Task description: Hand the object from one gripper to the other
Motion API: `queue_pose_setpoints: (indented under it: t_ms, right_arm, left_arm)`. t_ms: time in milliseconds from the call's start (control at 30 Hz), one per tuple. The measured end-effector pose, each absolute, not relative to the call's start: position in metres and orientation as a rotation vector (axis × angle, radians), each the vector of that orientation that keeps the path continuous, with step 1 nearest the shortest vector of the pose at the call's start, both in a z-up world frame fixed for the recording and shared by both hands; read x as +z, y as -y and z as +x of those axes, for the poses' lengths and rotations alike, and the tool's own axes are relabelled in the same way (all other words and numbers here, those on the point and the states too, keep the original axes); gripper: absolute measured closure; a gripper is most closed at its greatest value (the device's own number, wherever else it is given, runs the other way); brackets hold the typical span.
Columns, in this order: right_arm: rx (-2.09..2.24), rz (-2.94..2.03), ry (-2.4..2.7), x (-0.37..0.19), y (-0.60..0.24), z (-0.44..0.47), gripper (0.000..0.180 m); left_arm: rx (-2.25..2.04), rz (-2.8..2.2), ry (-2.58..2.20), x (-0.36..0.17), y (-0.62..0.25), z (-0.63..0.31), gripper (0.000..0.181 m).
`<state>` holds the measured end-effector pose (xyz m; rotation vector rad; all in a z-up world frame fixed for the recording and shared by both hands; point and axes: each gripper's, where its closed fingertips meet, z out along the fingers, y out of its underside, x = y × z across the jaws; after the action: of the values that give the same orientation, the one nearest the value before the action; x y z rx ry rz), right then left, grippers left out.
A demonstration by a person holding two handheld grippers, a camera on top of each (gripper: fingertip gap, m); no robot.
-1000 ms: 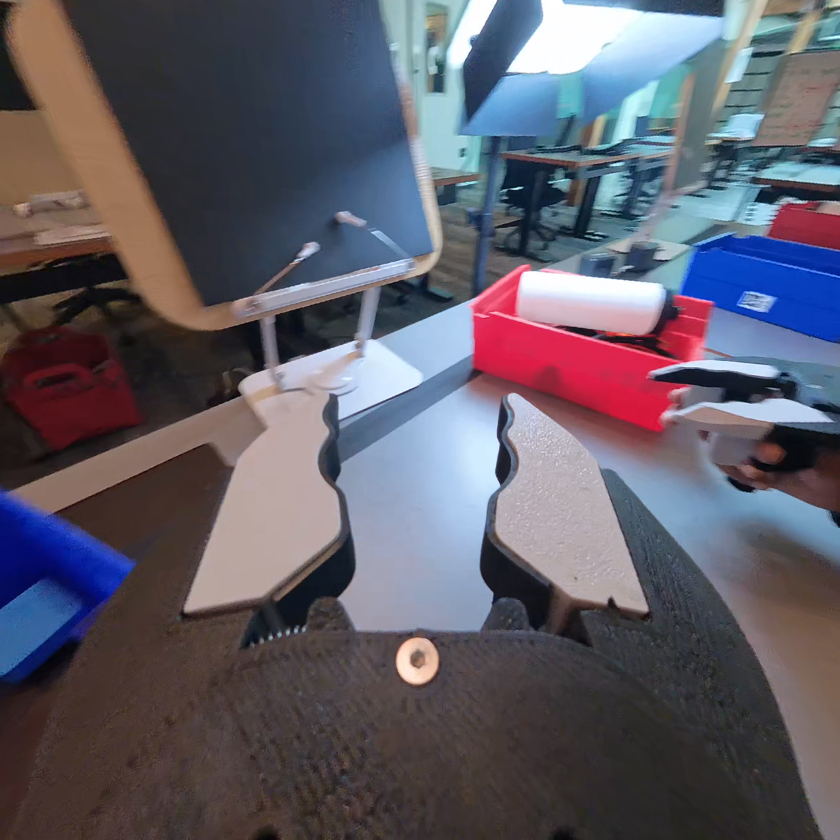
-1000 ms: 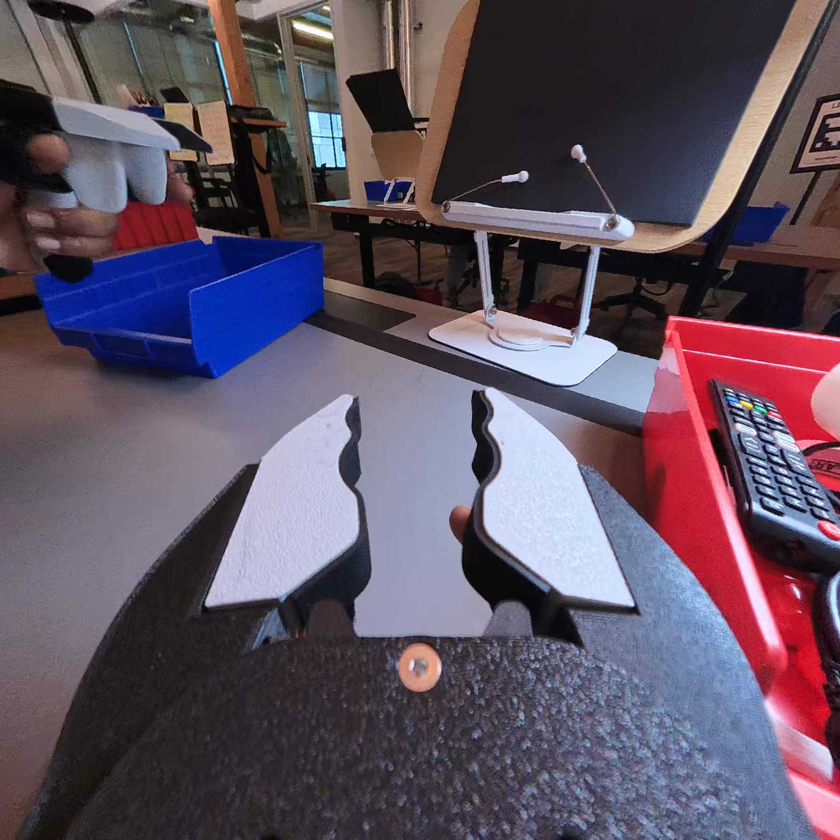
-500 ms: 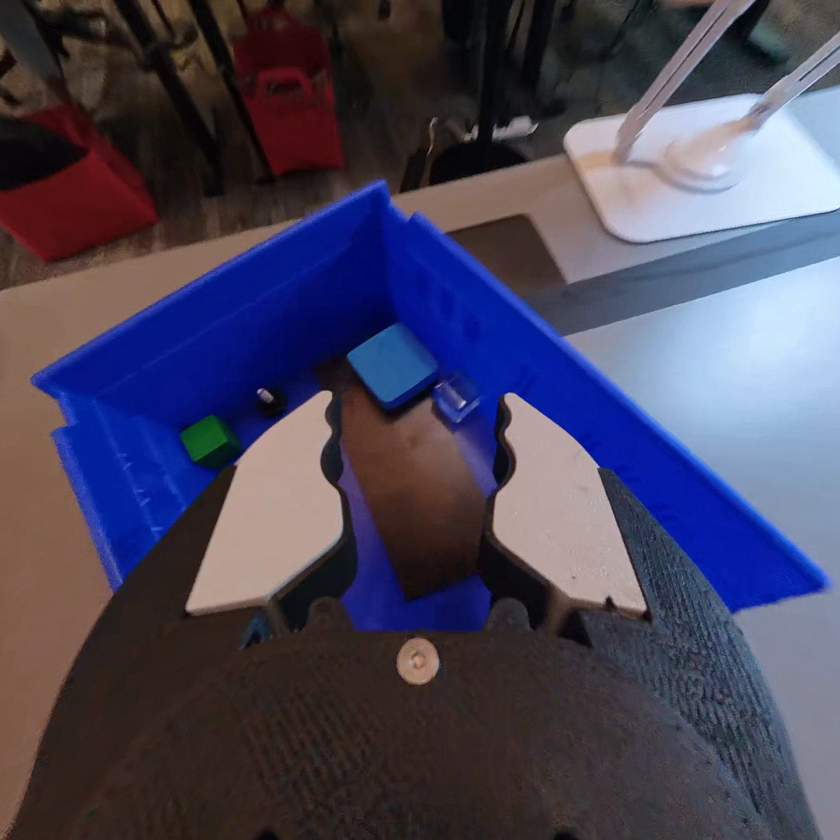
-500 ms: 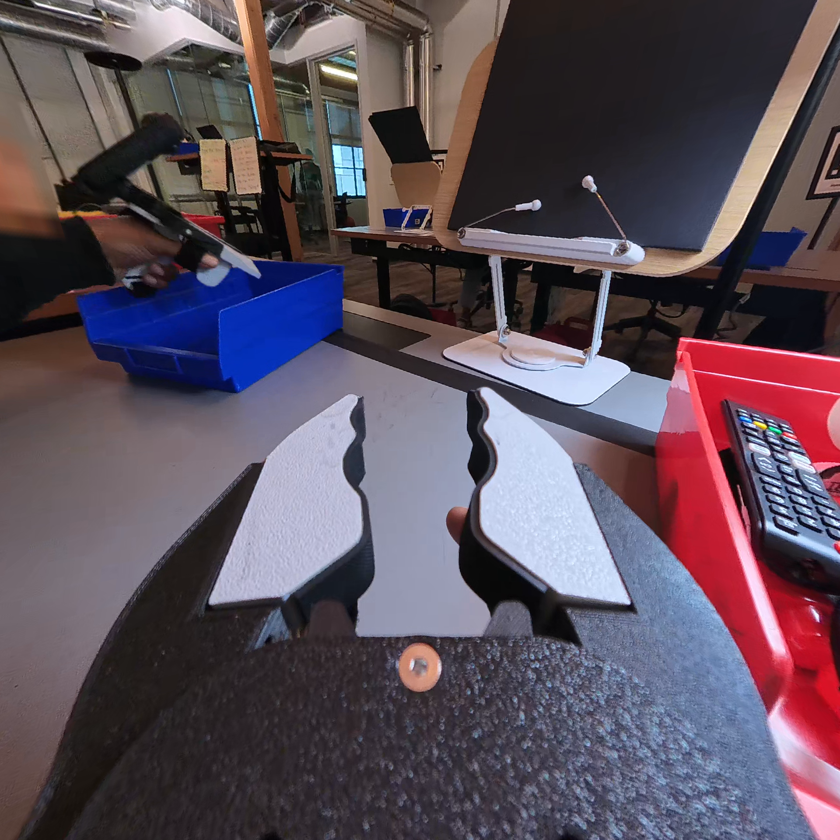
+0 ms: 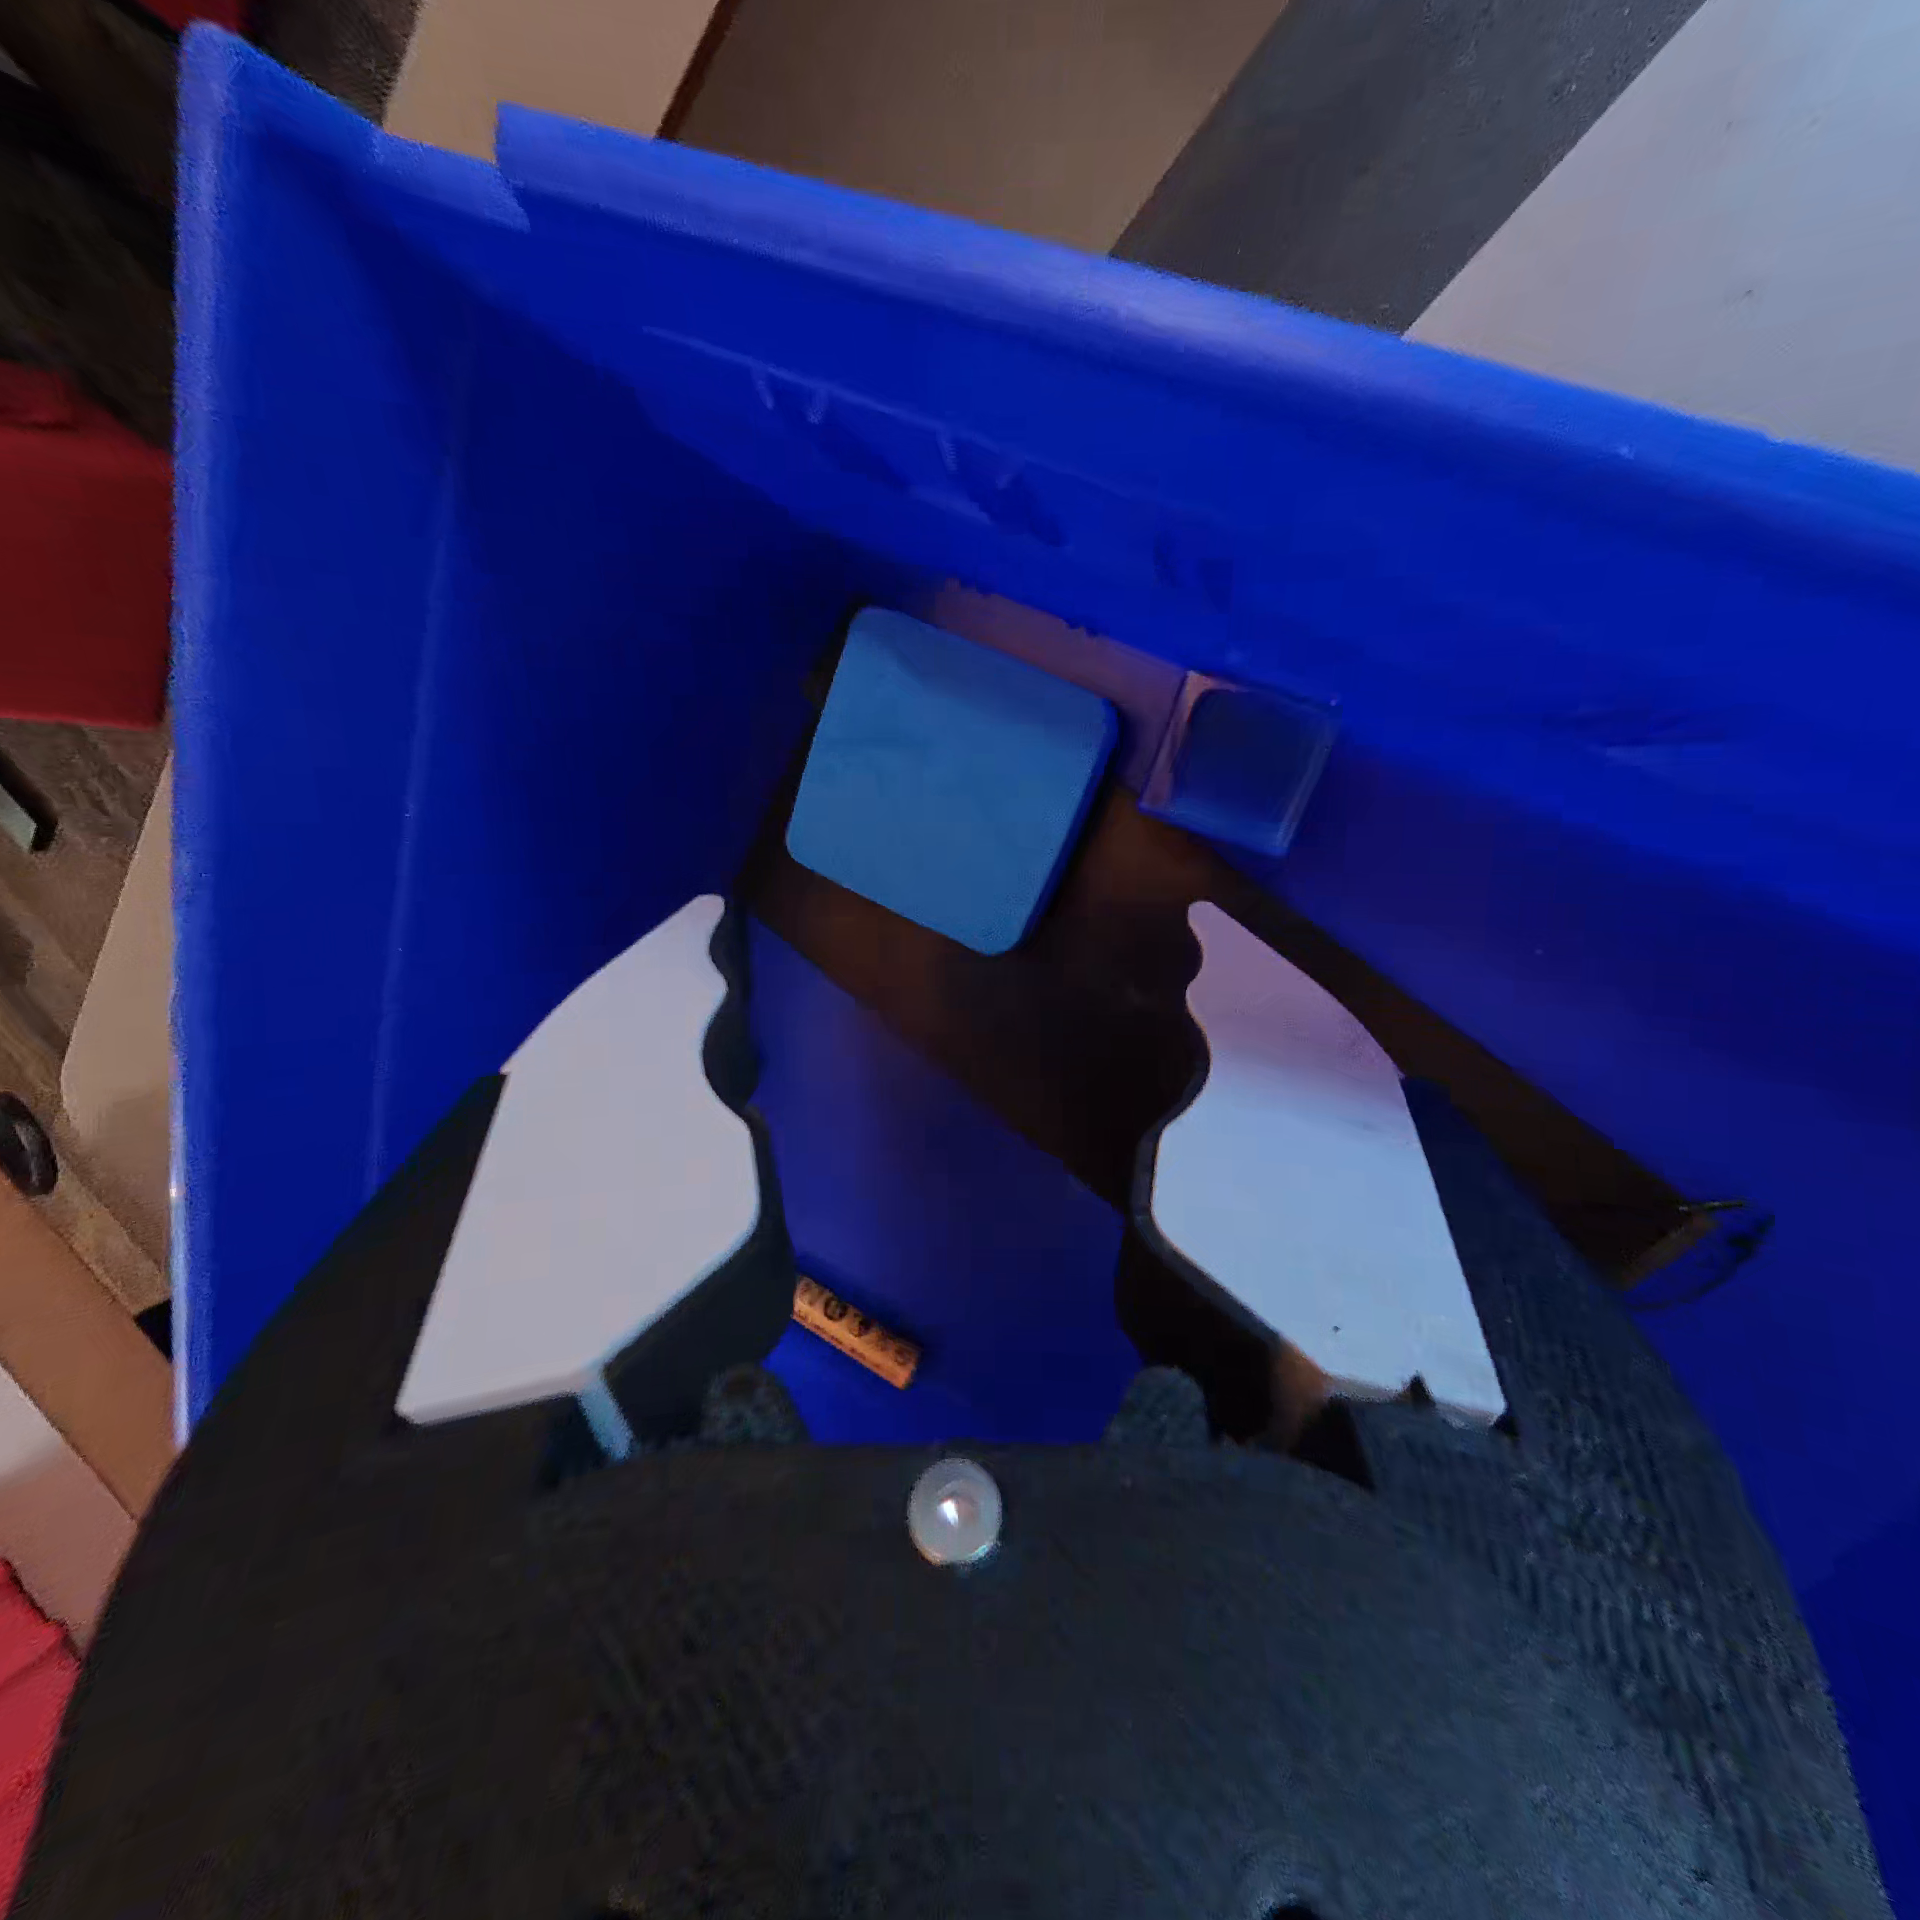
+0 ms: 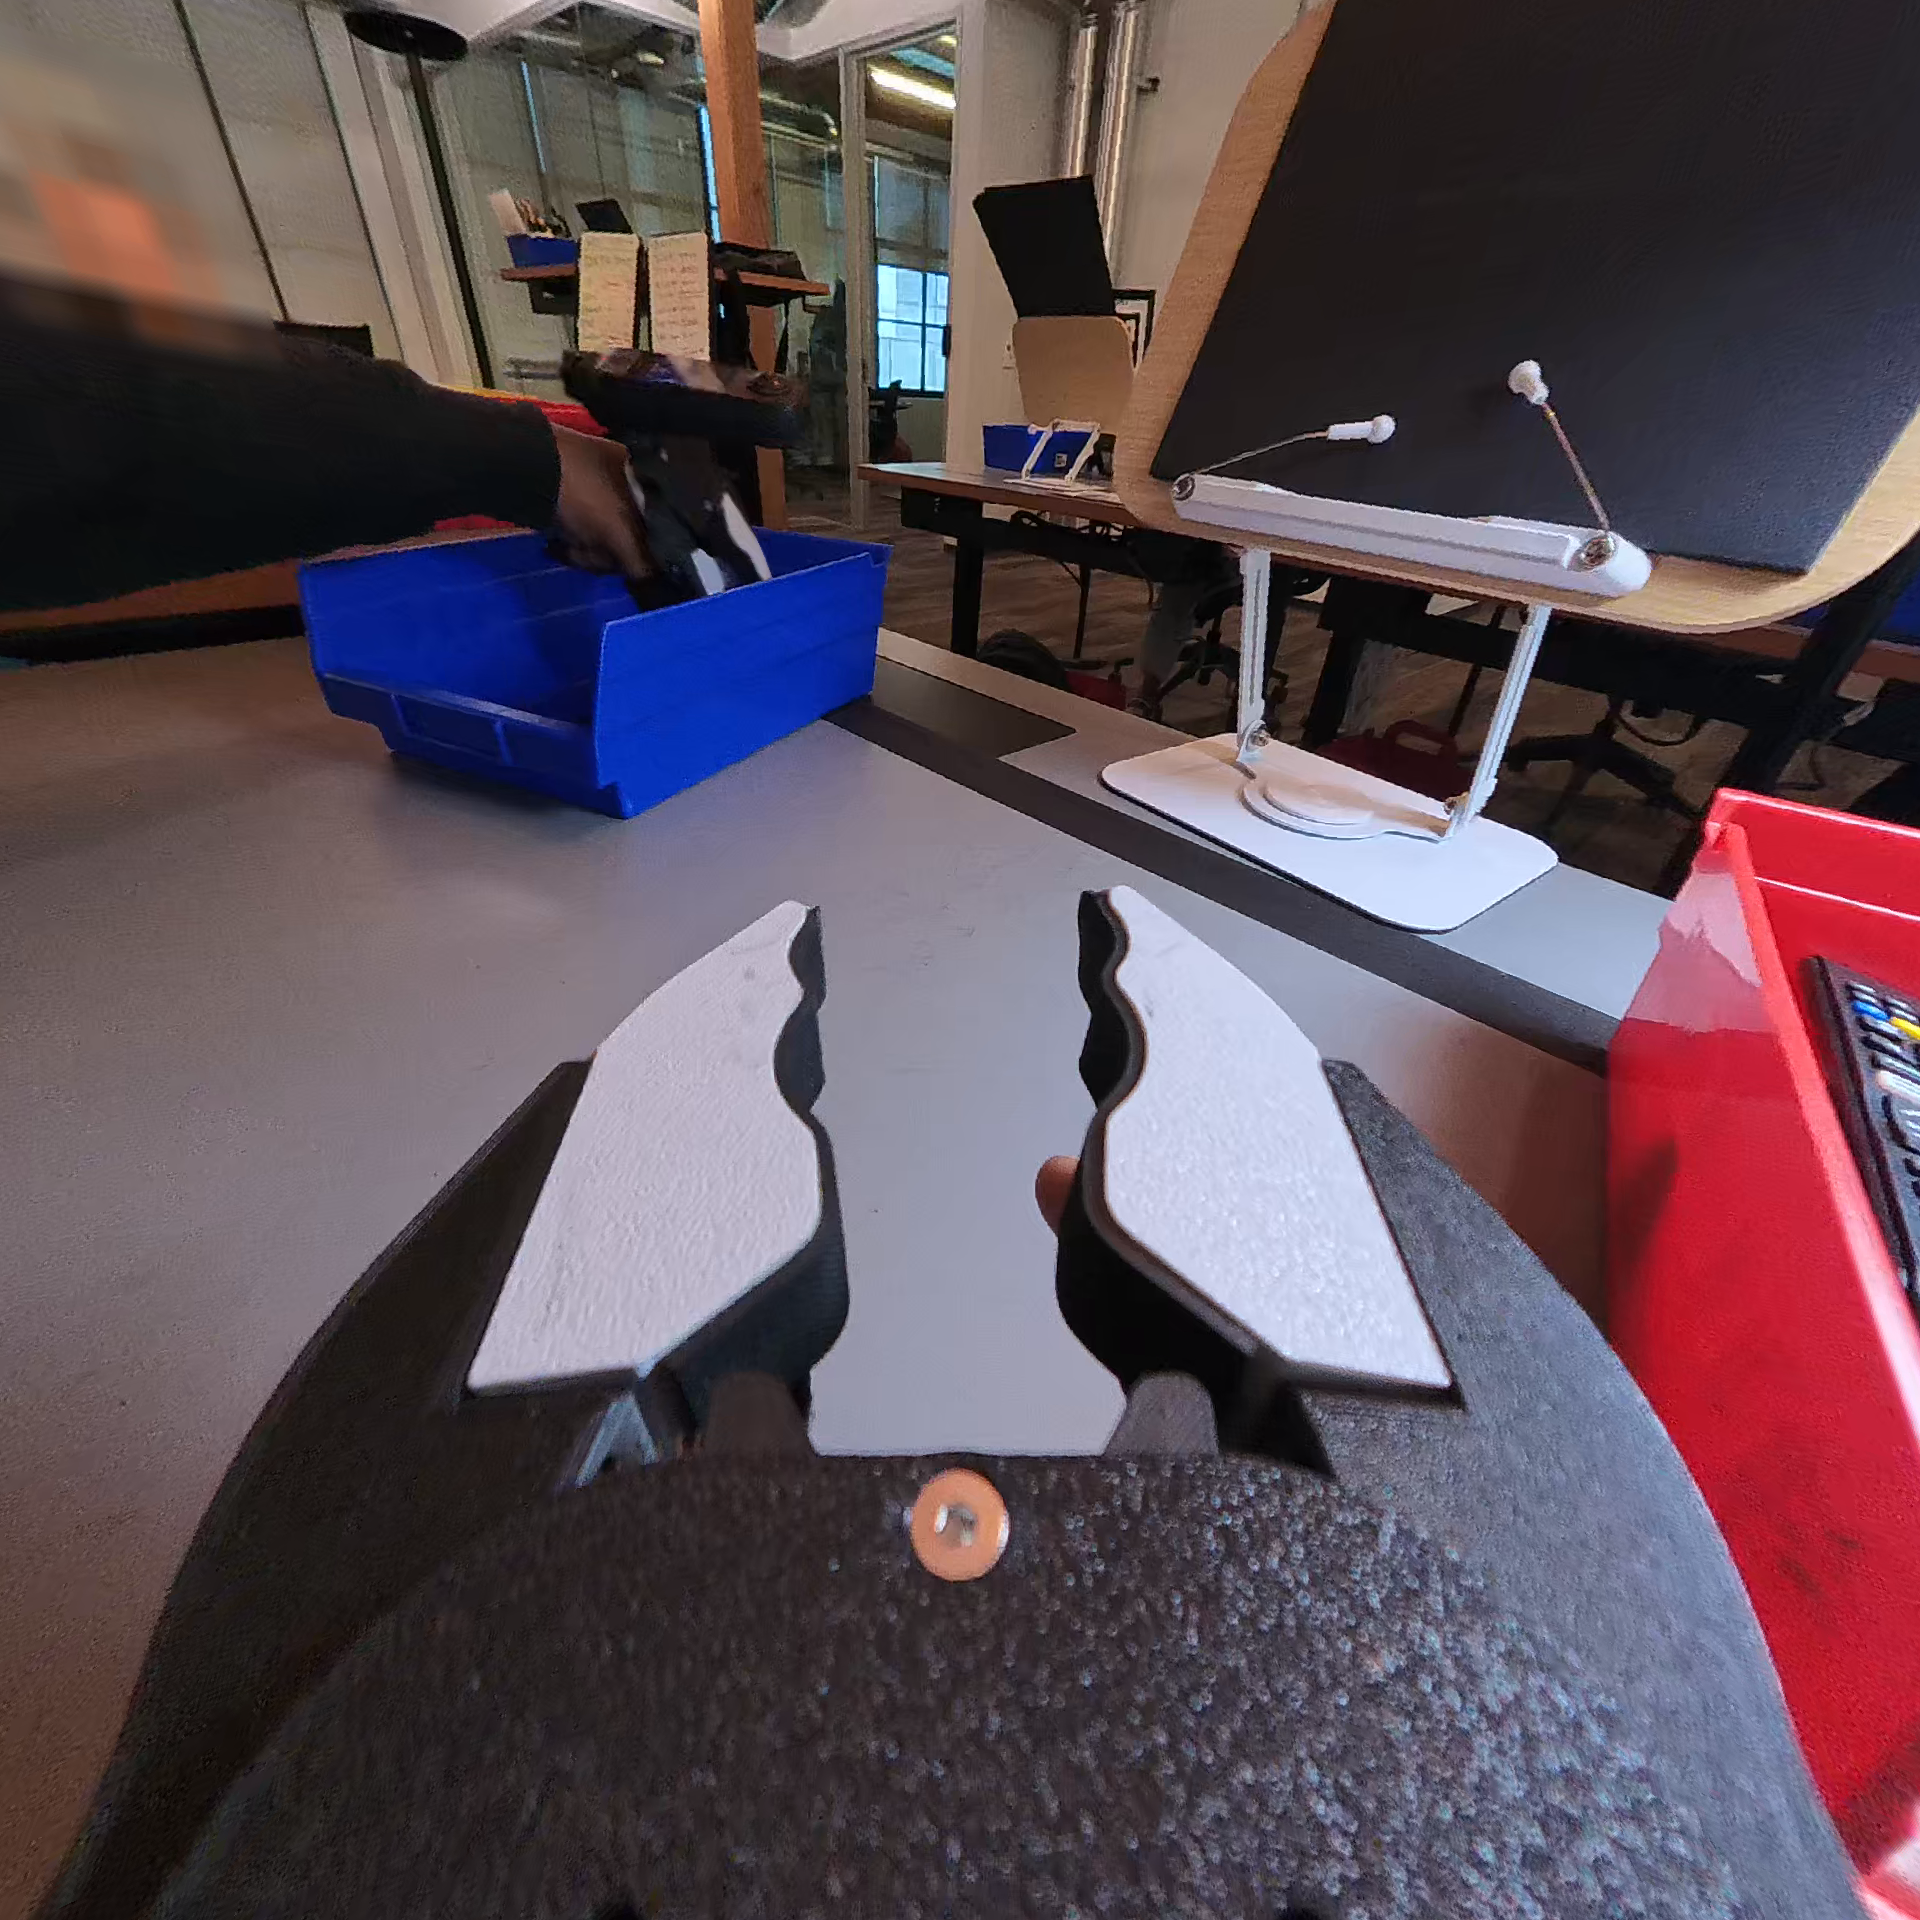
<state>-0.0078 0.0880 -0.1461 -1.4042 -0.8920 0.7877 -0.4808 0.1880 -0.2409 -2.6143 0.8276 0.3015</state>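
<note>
**Left gripper inside blue bin, right gripper idle over bench**

Left gripper (image 5: 956, 1049): fingers spread wide, holding nothing. It reaches down into the blue bin (image 5: 312, 623), nose toward the far corner. In the right wrist view it shows well off (image 6: 717, 551), dipped below the bin (image 6: 727, 675) rim and held by a hand with a dark sleeve.

Blue block (image 5: 945, 779): flat, square with rounded corners, lying on the bin floor just ahead of the open fingertips, untouched. It sits turned cornerwise to the gripper; being square, it shows no clear long axis.

Clear cube (image 5: 1236, 764): just beside the block on its right, against the bin wall.

Dark strip (image 5: 1039, 1008): lies on the bin floor under the block, running diagonally toward the lower right.

Right gripper (image 6: 951, 1029): fingers spread, empty, hovering over the grey bench (image 6: 312, 935), well apart from the bin. A fingertip shows behind its right finger.

Red bin (image 6: 1766, 1195): at the right edge, holding a remote (image 6: 1870, 1091).

White stand (image 6: 1340, 821): on the bench's far side, carrying a dark board (image 6: 1610, 260).
</note>
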Motion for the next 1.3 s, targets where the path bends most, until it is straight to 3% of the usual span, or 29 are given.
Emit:
queue_pose_setpoints:
  t_ms: [233, 333, 367, 600, 900, 1133, 1300]
  right_arm:
    - [0.788, -1.407, 0.945, -0.156, -0.084, -0.014, 0.133]
    - [0.776, -1.419, 0.955, -0.161, -0.086, -0.014, 0.133]
    - [0.773, -1.421, 0.954, -0.162, -0.086, -0.014, 0.133]
    - [0.788, -1.437, 0.938, -0.164, -0.088, -0.012, 0.135]
    - [0.745, -1.400, 0.975, -0.160, -0.081, -0.014, 0.135]
    - [0.835, -1.433, 0.959, -0.146, -0.068, -0.024, 0.131]
    - [0.972, -1.404, 0.868, -0.083, -0.054, -0.053, 0.123]
  left_arm:
    - [0.111, -2.721, -0.949, -0.256, -0.197, -0.478, 0.099]
    - [0.032, -2.731, -0.957, -0.264, -0.198, -0.474, 0.107]
    - [0.016, -2.712, -0.947, -0.263, -0.200, -0.473, 0.119]
    - [0.162, -2.663, -0.974, -0.254, -0.195, -0.483, 0.120]
    - [0.470, -2.296, -0.792, -0.144, -0.186, -0.479, 0.121]
    - [0.148, -1.722, -0.762, -0.053, -0.118, -0.318, 0.121]
    - [0.152, -1.394, -0.718, -0.024, -0.080, -0.218, 0.121]
